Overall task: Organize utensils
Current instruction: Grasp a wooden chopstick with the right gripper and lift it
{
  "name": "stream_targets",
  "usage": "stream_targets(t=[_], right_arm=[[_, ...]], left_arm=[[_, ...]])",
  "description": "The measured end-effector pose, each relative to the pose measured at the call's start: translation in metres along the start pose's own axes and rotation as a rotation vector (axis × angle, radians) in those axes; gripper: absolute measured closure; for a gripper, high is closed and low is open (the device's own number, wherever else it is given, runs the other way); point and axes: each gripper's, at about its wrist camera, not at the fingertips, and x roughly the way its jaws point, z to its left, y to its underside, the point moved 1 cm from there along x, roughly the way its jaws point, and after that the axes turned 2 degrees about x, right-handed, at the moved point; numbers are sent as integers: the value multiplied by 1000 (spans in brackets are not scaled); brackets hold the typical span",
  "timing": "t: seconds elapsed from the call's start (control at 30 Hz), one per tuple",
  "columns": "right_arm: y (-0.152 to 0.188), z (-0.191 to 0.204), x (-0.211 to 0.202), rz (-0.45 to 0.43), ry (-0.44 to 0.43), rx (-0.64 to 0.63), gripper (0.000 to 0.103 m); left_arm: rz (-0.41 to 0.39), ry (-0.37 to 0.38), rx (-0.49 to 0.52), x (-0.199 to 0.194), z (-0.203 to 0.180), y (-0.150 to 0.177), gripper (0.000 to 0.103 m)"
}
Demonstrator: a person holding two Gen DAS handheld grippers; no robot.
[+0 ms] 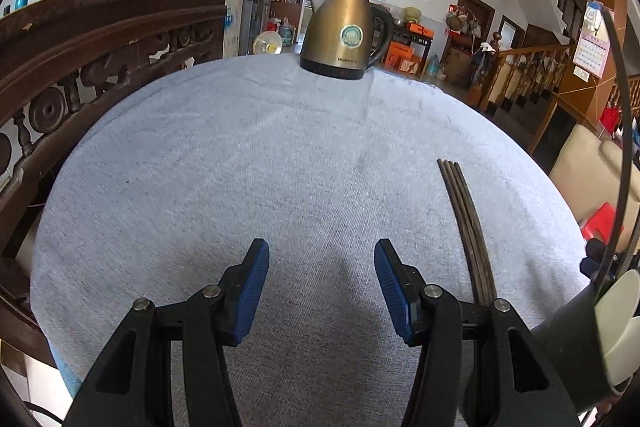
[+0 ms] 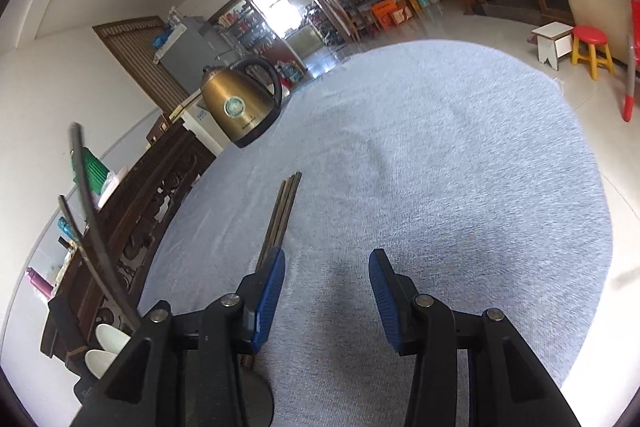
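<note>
A bundle of dark wooden chopsticks (image 1: 466,227) lies on the grey-blue tablecloth (image 1: 260,155), to the right of my open, empty left gripper (image 1: 322,279). In the right wrist view the chopsticks (image 2: 282,215) run under the left finger of my open, empty right gripper (image 2: 327,285). A dark utensil holder (image 1: 576,331) with white spoons (image 1: 618,311) and long dark sticks stands at the table's right edge; it also shows at lower left in the right wrist view (image 2: 96,359).
A brass electric kettle (image 1: 346,31) stands at the far side of the table, also in the right wrist view (image 2: 240,103). A carved dark wooden bench back (image 1: 80,67) borders the left. A red stool (image 2: 592,51) stands on the floor beyond.
</note>
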Motion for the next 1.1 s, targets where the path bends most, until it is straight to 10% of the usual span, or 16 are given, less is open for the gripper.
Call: stream_targets(t=[0.5, 1.1], right_arm=[[-53, 43, 122, 182, -28, -137, 56], [-33, 75, 161, 195, 288, -516, 61]], left_arm=[[64, 49, -33, 17, 3, -7, 47], [117, 86, -62, 29, 6, -9, 47]])
